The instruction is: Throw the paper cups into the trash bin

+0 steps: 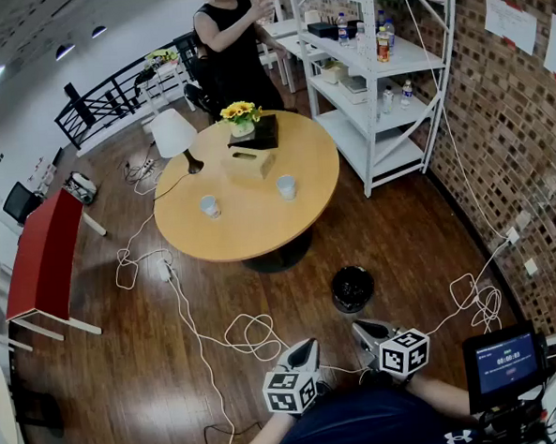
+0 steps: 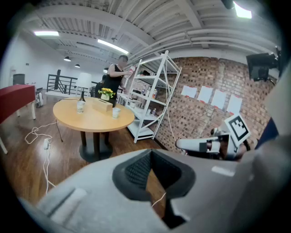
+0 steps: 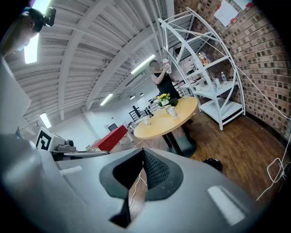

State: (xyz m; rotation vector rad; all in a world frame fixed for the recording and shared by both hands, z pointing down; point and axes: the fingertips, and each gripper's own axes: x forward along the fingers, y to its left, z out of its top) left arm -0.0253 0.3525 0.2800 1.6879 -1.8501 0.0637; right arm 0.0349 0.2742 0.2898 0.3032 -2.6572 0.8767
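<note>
Not started: two white paper cups [image 1: 209, 206] on round wooden surface [image 1: 260, 236], black trash bin [image 1: 352, 288] well apart. My left claw [image 1: 304, 346], right claw [image 1: 362, 329] closed, empty.

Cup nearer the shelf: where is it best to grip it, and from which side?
I would grip the cup across its side wall, just below the rim, coming level from the near table edge. It stands upright, mouth up, with bare tabletop in front; the box lies farther back.
</note>
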